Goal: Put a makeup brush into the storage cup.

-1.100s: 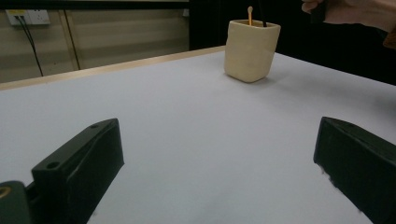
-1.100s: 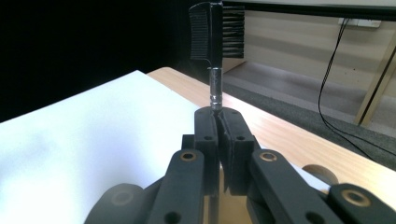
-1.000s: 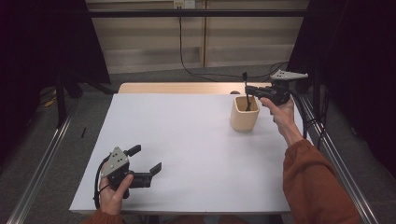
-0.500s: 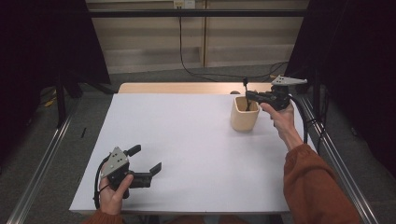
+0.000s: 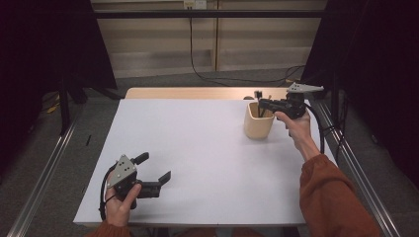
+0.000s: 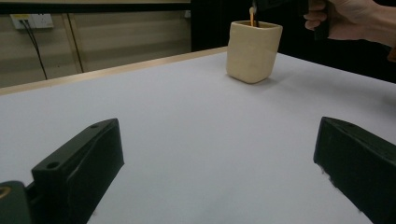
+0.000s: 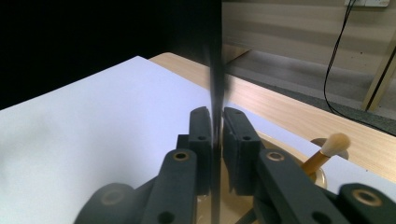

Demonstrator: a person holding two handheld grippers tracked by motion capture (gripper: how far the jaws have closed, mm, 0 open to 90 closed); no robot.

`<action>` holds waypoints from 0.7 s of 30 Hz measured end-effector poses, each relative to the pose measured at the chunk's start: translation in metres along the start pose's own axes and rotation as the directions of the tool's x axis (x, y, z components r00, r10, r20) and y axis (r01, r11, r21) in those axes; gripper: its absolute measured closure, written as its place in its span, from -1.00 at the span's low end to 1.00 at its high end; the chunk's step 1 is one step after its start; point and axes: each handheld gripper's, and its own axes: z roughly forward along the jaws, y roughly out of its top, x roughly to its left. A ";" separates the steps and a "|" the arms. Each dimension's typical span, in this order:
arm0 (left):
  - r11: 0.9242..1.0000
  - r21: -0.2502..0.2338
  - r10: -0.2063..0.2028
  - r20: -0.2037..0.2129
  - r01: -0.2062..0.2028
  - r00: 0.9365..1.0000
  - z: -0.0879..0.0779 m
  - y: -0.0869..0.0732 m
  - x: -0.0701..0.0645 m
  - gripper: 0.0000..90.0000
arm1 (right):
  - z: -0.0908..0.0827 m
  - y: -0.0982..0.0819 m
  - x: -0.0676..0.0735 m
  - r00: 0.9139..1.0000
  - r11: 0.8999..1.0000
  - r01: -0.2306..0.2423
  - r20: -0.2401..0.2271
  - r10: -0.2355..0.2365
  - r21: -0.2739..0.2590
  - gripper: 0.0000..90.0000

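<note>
A beige cup [image 5: 258, 123] stands at the table's far right, seen also in the left gripper view [image 6: 252, 51]. A tan-handled brush [image 7: 337, 142] with pale bristles leans inside it. My right gripper [image 5: 262, 103] hovers level over the cup's mouth. A thin black stick [image 7: 215, 70] stands upright between its jaws [image 7: 217, 114]. The jaws have just been opening, and a slim gap shows beside the stick. My left gripper [image 5: 154, 167] rests near the front left of the table, open, with nothing between its jaws [image 6: 219, 128].
The white table top [image 5: 197, 138] has a wooden strip [image 5: 188, 93] along its far edge. Metal rails run down both sides of the table. Black cables lie on the floor behind, and dark curtains hang at left and right.
The black stick's top sits lower over the cup than a second ago. My right hand has shifted only slightly. The left gripper has not moved.
</note>
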 end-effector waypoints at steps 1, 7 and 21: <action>1.000 0.000 0.001 -0.002 -0.001 1.000 0.000 0.000 0.000 -0.97 | 0.000 0.000 0.000 1.000 1.000 -0.001 0.000 0.001 -0.002 0.71; 1.000 0.003 -0.004 -0.002 0.004 1.000 0.000 -0.001 0.002 -0.97 | 0.002 0.001 0.001 1.000 1.000 -0.009 0.010 0.009 -0.009 0.28; 1.000 0.000 -0.031 0.010 0.031 0.999 0.003 -0.001 0.002 -0.97 | 0.004 0.003 0.010 0.999 0.999 0.015 0.033 -0.014 -0.040 -0.59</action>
